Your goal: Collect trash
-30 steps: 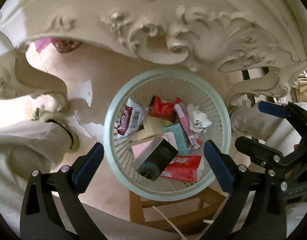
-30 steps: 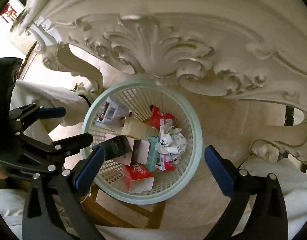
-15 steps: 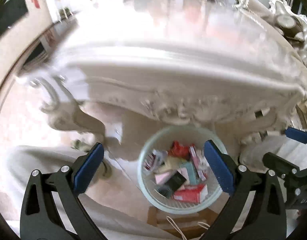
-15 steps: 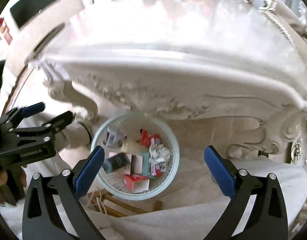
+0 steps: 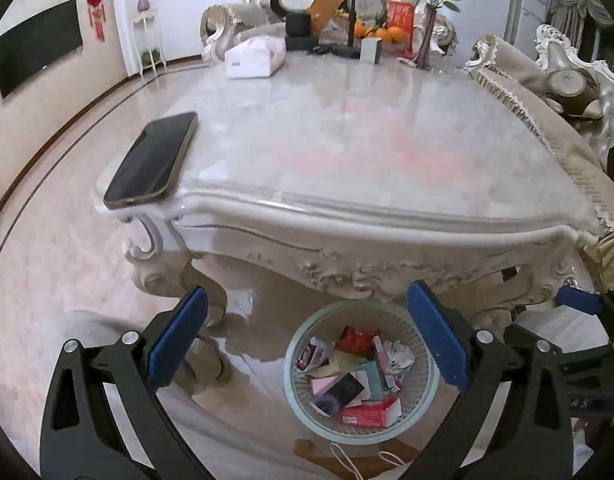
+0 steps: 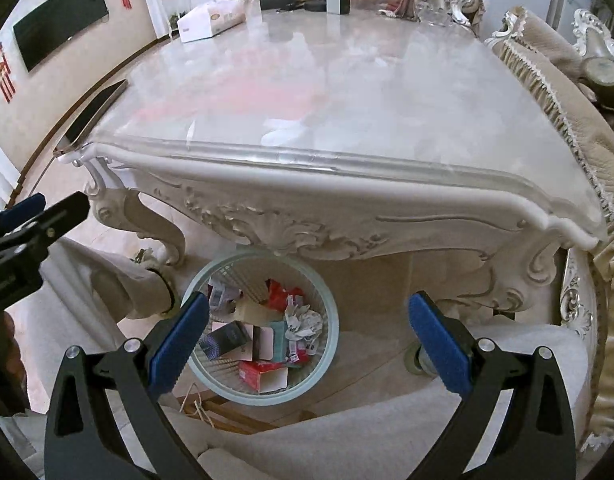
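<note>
A pale green mesh wastebasket point(image 5: 303, 408) stands on the floor under the near edge of the ornate white table point(image 5: 347, 152). It holds several pieces of trash: a red box point(image 5: 369, 412), a black box point(image 5: 343, 390), crumpled white paper point(image 5: 399, 354). The basket also shows in the right wrist view point(image 6: 327, 360). My left gripper point(image 5: 307, 340) is open and empty, above the basket. My right gripper point(image 6: 307, 340) is open and empty, also above it. The left gripper shows at the left edge of the right wrist view point(image 6: 31, 220).
A black phone point(image 5: 153, 160) lies on the table's near left corner. A white tissue box point(image 5: 255, 58), oranges point(image 5: 381, 34), a flower vase point(image 5: 427, 40) and dark items stand at the far end. Sofas point(image 5: 547, 92) flank the right side. A wooden stool point(image 5: 347, 460) is below the basket.
Both grippers have risen and tilted up from close over the basket. The table top and room have come into view and the basket looks smaller and lower.
</note>
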The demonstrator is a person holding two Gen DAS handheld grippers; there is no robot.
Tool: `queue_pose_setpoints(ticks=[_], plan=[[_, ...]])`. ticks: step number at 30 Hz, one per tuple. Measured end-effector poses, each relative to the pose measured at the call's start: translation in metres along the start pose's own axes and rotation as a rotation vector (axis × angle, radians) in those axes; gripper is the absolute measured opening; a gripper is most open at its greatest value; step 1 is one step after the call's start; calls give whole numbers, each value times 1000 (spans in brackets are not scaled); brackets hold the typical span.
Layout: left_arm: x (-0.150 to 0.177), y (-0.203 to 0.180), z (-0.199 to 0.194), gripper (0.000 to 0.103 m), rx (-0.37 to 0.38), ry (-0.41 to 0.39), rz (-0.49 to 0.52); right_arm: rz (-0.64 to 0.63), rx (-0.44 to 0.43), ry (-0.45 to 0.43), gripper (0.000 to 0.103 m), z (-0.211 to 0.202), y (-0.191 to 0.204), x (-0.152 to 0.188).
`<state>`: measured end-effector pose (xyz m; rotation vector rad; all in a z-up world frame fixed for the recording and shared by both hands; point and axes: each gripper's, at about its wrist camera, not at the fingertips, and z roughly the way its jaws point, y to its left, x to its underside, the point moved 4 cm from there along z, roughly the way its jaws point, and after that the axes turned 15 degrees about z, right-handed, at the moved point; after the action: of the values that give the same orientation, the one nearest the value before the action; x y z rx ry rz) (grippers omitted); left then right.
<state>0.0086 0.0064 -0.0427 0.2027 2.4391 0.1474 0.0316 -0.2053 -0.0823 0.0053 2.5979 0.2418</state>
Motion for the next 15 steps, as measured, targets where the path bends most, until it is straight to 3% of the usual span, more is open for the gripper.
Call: queue_pose_setpoints(ticks=[15], plan=[[-7, -5, -18, 97, 7, -25, 25, 25, 6, -13, 96, -6, -6, 3]])
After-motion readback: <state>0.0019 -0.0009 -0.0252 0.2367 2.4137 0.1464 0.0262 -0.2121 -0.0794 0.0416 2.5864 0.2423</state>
